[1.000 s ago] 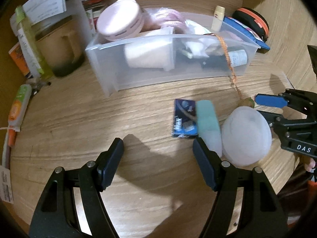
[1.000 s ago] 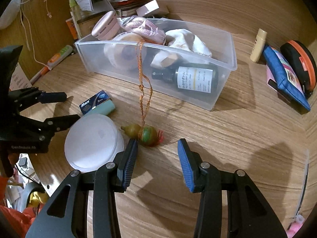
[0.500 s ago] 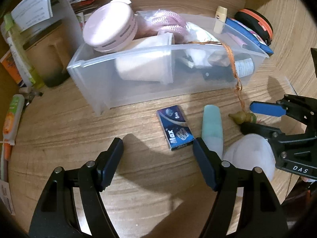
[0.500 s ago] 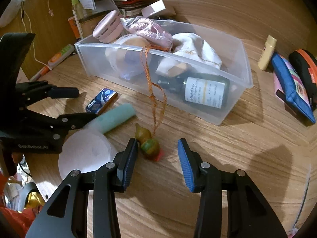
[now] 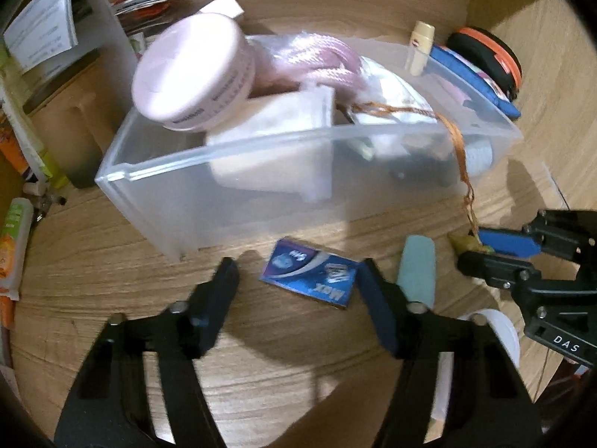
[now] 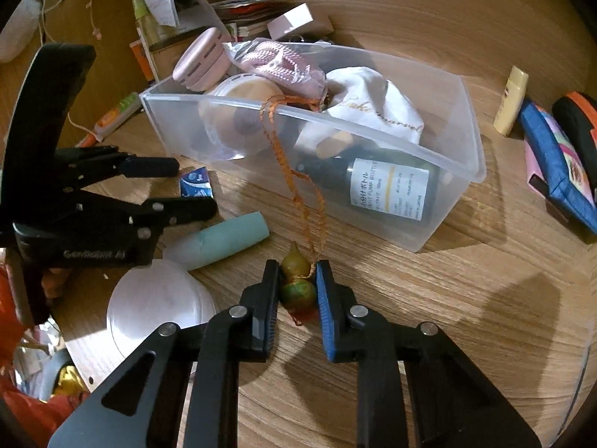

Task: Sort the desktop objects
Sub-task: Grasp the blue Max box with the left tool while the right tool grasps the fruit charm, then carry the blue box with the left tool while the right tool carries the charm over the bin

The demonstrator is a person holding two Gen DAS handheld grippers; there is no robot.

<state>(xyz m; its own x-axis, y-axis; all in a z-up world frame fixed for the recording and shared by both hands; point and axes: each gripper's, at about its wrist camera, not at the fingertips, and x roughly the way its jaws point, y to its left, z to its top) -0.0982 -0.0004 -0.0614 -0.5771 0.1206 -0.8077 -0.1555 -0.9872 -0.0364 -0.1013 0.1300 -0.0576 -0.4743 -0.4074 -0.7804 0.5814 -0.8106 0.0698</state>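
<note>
My right gripper [image 6: 297, 280] is shut on a small green-and-yellow gourd charm [image 6: 296, 285] on the wooden desk; its orange cord [image 6: 294, 183] runs up over the rim of a clear plastic bin [image 6: 440, 171]. My left gripper [image 5: 298, 283] is open, its fingers on either side of a blue "Max" staple box [image 5: 309, 279] lying on the desk in front of the bin [image 5: 209, 194]. A teal tube [image 5: 416, 272] lies right of the box, and a white round lid [image 6: 156, 306] lies beside it.
The bin holds a pink round case [image 5: 194, 78], pink rope, white cloth and a dark pump bottle [image 6: 388, 190]. A blue pouch [image 6: 556, 164], an orange-black case [image 5: 485, 56] and a cream tube [image 6: 511, 100] lie right. Papers, a mug and pens crowd the left.
My right gripper moved forward and closed on the gourd charm. My left gripper moved forward and now straddles the blue staple box, still open.
</note>
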